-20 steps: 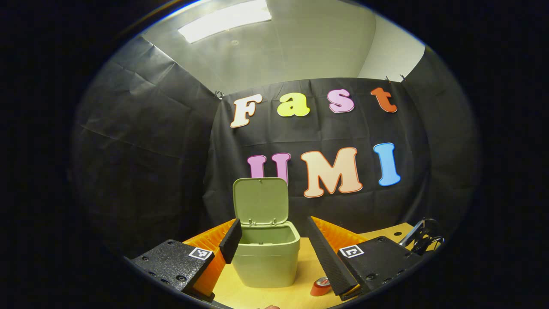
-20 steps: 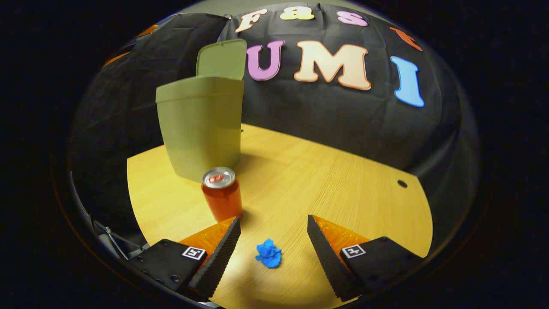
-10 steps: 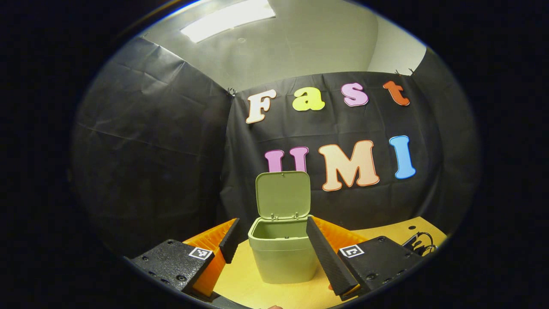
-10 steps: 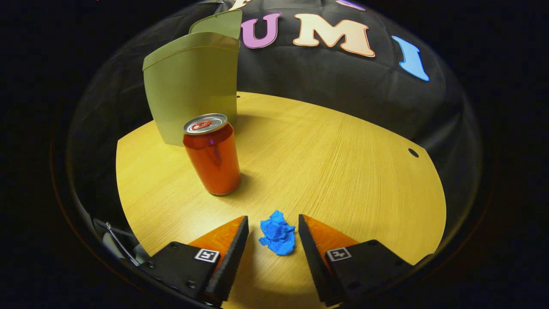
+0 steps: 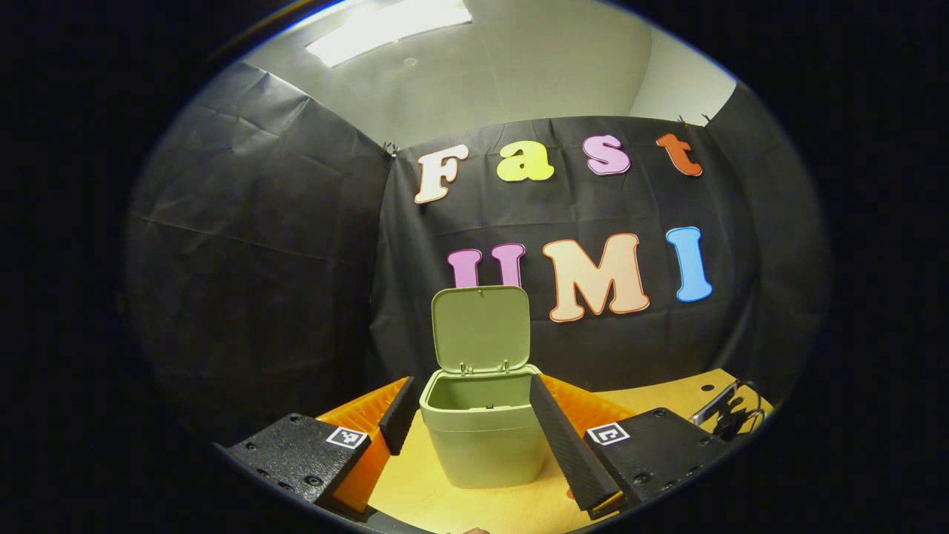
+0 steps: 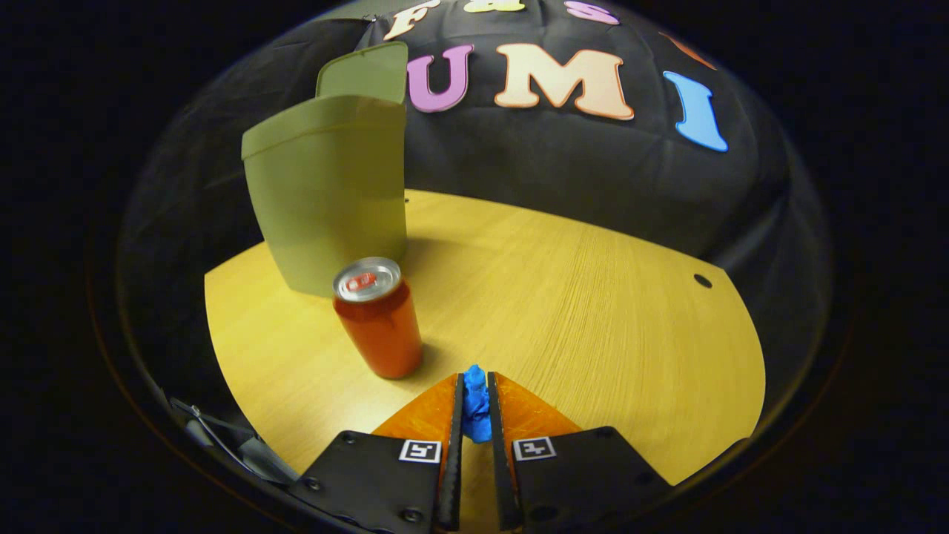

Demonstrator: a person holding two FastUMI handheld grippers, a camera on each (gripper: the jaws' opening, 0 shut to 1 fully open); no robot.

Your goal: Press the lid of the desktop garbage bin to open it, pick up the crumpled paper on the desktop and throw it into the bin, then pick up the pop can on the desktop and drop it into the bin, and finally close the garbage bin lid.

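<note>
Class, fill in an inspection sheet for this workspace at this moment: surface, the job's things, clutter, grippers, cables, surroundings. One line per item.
Surface: wooden desktop, with a small hole near its far edge.
Job's things: green bin with lid standing open; red pop can upright in front of the bin; blue crumpled paper pinched between the right gripper's fingers.
Clutter: nothing seen.
Grippers: left gripper open, pointing toward the bin; right gripper shut on the crumpled paper.
Cables: dark cables at the desktop's edge.
Surroundings: black cloth wall; ceiling light.
</note>
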